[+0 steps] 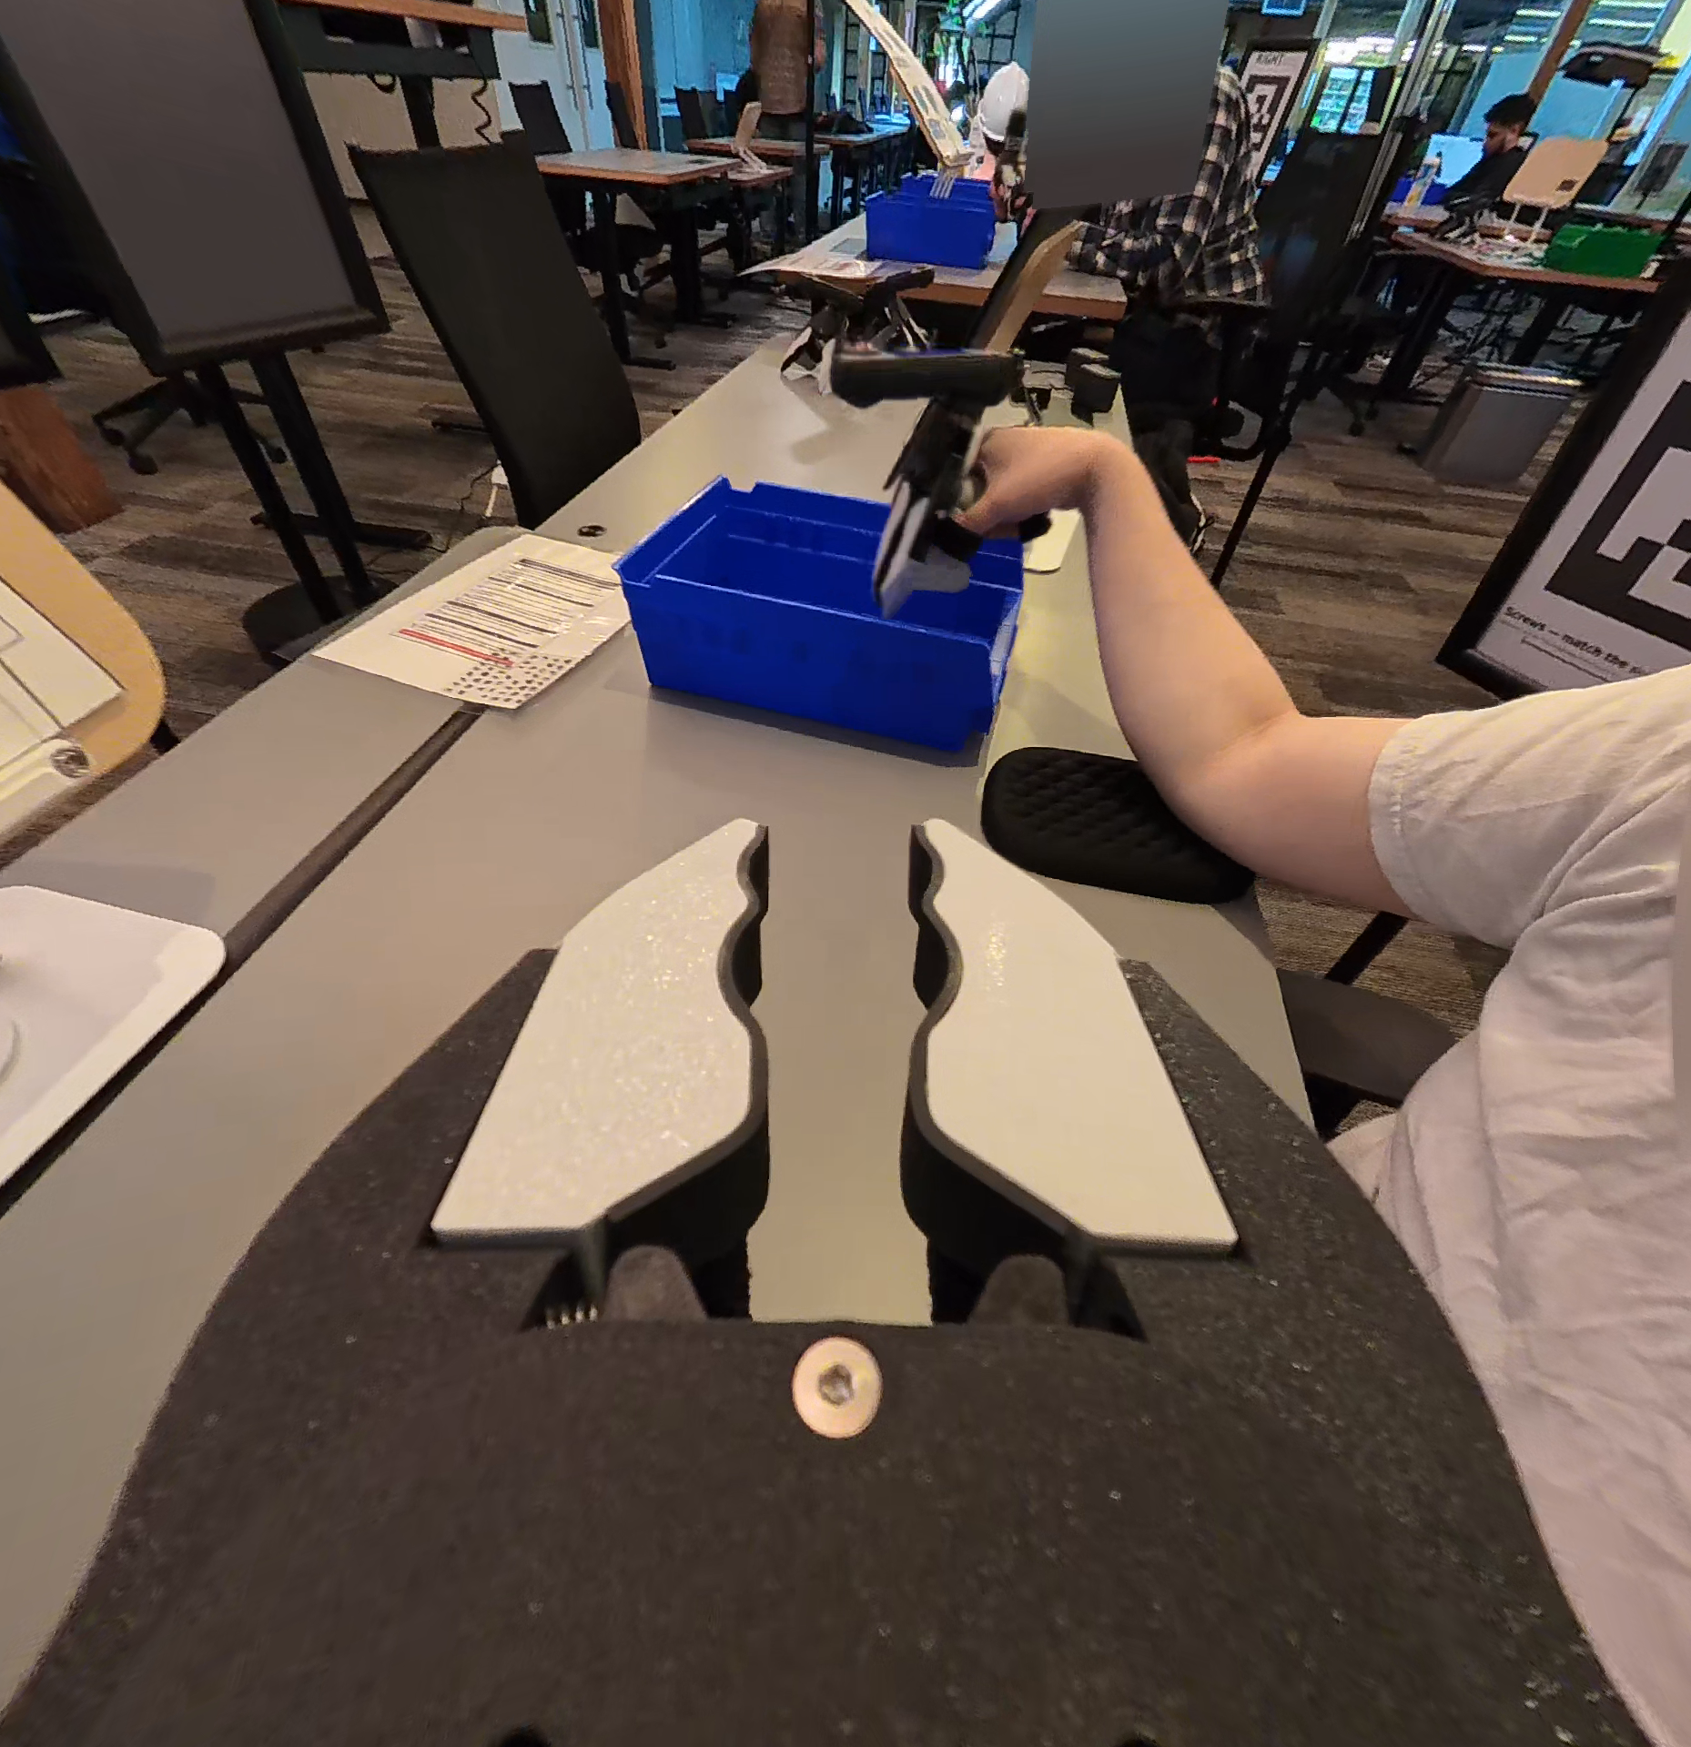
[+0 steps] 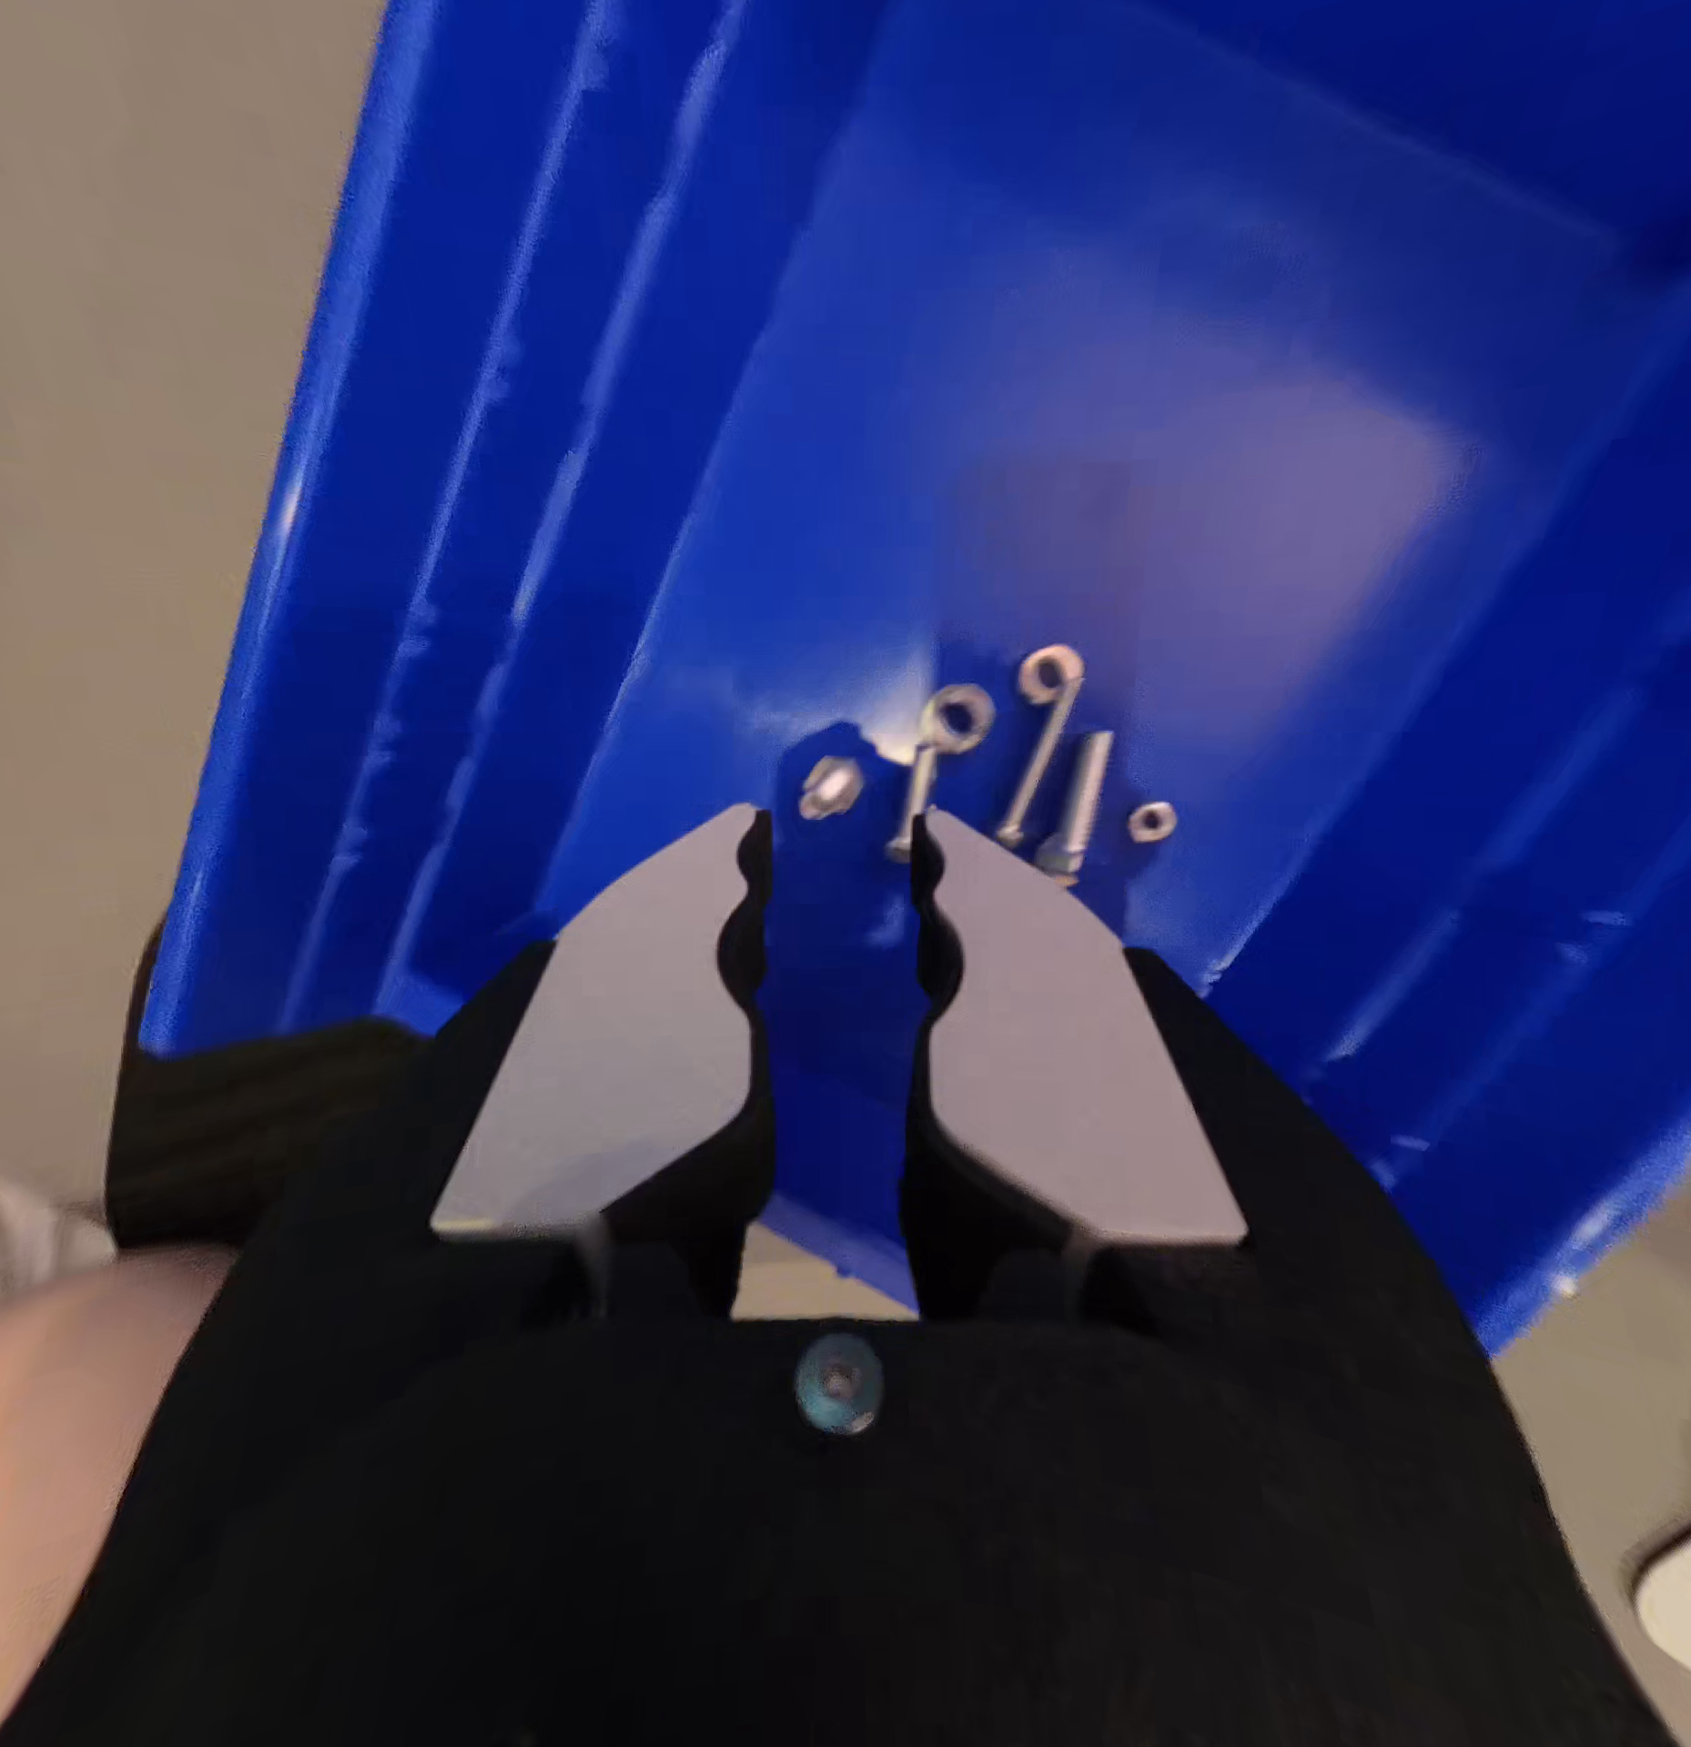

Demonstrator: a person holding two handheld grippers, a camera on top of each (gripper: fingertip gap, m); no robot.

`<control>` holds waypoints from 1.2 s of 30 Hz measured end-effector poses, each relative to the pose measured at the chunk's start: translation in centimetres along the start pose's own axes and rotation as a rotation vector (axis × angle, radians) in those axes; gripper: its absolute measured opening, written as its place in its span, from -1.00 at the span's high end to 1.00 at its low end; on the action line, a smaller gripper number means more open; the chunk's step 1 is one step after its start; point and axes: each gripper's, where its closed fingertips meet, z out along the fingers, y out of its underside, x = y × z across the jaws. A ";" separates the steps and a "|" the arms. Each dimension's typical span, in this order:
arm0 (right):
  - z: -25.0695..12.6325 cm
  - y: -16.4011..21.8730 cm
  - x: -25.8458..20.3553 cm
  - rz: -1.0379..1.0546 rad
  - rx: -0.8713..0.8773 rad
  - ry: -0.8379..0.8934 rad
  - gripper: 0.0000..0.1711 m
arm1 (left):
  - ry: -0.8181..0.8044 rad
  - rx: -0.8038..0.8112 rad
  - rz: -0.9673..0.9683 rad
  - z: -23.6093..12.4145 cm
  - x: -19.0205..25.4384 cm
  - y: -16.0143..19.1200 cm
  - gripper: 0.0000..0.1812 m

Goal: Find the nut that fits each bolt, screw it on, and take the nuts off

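The small metal parts lie together on the floor of the blue bin (image 2: 1154, 425): two eye bolts (image 2: 927, 766), a plain bolt (image 2: 1078, 804), one nut (image 2: 828, 787) to their left and a smaller nut (image 2: 1151, 821) to their right. The right claw (image 2: 842, 822) points down into the bin just near them, its fingers apart with a clear gap, and it holds nothing. The bin stands on the grey desk (image 1: 501, 851), with a printed sheet (image 1: 501, 614) at its left and a black pad (image 1: 1106, 822) near its right corner. The left claw (image 1: 840, 832) hovers over the near desk, also parted and empty.
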 end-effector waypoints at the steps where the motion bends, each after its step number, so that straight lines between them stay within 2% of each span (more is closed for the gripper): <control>1: 0.2 0.7 -0.6 -0.030 -0.039 -0.012 0.68 | -0.004 0.006 0.001 -0.2 0.0 -0.1 0.70; 8: 2.5 2.1 -0.5 -0.032 -0.160 -0.035 0.65 | -0.002 0.023 -0.008 -0.8 0.0 -0.6 0.71; 11: 3.1 1.9 -0.1 -0.051 -0.161 -0.024 0.76 | -0.001 0.014 -0.004 -0.7 0.1 -0.5 0.71; 14: 3.3 1.5 -0.2 -0.072 -0.143 -0.048 0.99 | -0.001 0.007 -0.008 -0.5 0.0 -0.3 0.71; 20: 2.7 -2.1 0.5 -0.115 0.043 -0.014 1.00 | 0.007 -0.002 -0.019 -0.2 -0.1 0.0 0.71; 22: 2.8 -2.5 1.2 -0.116 0.044 0.032 1.00 | 0.008 -0.009 -0.019 -0.1 0.0 0.2 0.71; 26: 1.6 -1.6 2.5 -0.077 0.037 0.097 0.99 | 0.004 -0.010 -0.013 -0.2 0.0 0.1 0.71; 28: 1.2 -0.7 3.9 -0.021 0.038 0.147 0.92 | 0.004 -0.006 -0.013 -0.3 0.0 0.0 0.72; 32: 2.6 1.5 6.1 0.052 -0.046 0.184 0.88 | 0.005 -0.010 -0.019 -0.3 0.0 0.1 0.72; 36: 3.6 1.7 6.2 0.069 -0.059 0.152 0.88 | 0.007 -0.020 -0.014 -0.2 0.1 0.3 0.72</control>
